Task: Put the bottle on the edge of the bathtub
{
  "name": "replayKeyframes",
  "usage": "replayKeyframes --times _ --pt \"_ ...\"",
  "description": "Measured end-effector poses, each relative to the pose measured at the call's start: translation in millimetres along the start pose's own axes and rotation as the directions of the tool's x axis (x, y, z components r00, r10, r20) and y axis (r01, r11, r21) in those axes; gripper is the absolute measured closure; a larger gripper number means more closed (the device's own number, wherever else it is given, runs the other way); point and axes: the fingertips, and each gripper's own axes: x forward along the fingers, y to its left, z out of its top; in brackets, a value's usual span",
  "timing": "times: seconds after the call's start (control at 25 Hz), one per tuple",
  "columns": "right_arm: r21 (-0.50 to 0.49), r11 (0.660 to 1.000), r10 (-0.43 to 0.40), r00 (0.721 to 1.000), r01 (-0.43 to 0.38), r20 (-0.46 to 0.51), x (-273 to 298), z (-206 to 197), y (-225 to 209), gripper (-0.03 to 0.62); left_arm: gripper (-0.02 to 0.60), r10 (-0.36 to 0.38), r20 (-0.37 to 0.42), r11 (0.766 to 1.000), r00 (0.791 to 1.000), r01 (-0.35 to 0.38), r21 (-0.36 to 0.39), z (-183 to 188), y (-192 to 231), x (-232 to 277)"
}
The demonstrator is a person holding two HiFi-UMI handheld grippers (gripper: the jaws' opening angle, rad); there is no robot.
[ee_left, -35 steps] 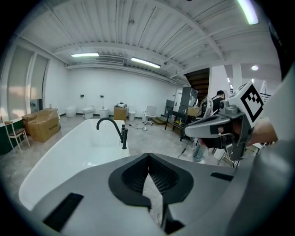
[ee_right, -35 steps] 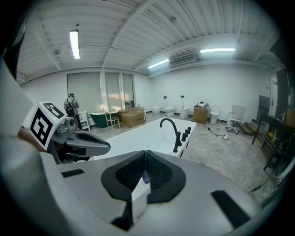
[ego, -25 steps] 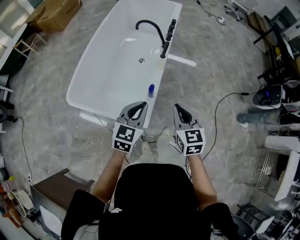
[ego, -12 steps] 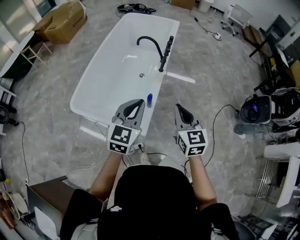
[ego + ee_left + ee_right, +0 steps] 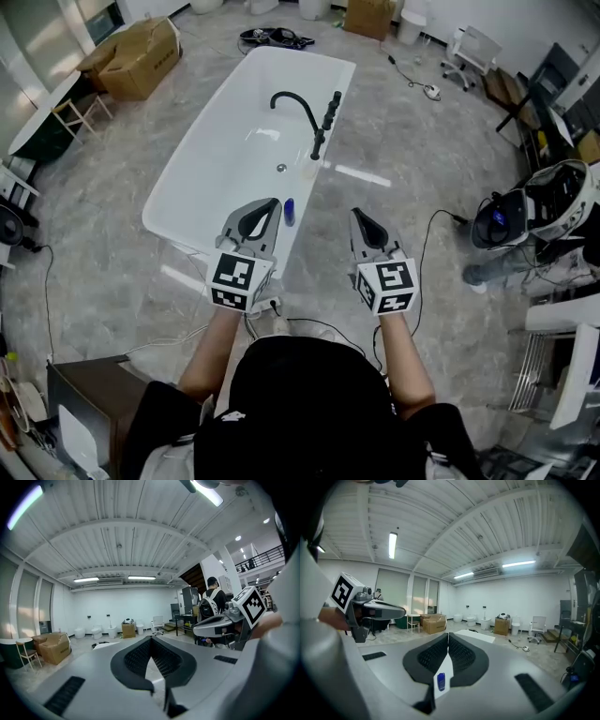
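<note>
A small blue bottle (image 5: 290, 211) stands upright on the near right rim of the white bathtub (image 5: 178, 236). My left gripper (image 5: 270, 204) hovers just left of it over the tub's near end, shut and empty. My right gripper (image 5: 357, 215) is over the floor to the right of the tub, also shut and empty. In the right gripper view the bottle (image 5: 441, 681) shows small in the slit below the closed jaws. The left gripper view shows only its closed jaws and the room beyond.
A black faucet (image 5: 305, 108) rises from the tub's right rim, farther along. Cardboard boxes (image 5: 141, 56) lie at the far left. A black cable (image 5: 431, 234) runs over the marble floor at the right, toward equipment (image 5: 534, 211). A person with a backpack (image 5: 209, 603) stands in the background.
The head view has shifted, so more of the far floor shows and the tub sits lower in the picture. The bottle stays on the rim. My left gripper has drifted slightly left.
</note>
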Motion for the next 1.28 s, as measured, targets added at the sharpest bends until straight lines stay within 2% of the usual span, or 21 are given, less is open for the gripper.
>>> replayKeyframes --times 0.68,1.28 --pt "-0.001 1.0 -0.013 1.0 0.013 0.021 -46.9 2.9 5.2 0.572 0.568 0.051 -0.012 0.999 0.999 -0.051 0.008 4.4 -27.8 -47.4" --pt "-0.007 1.0 0.0 1.0 0.0 0.029 -51.2 5.6 4.9 0.572 0.568 0.072 -0.019 0.997 0.997 -0.072 0.002 0.7 -35.1 -51.0"
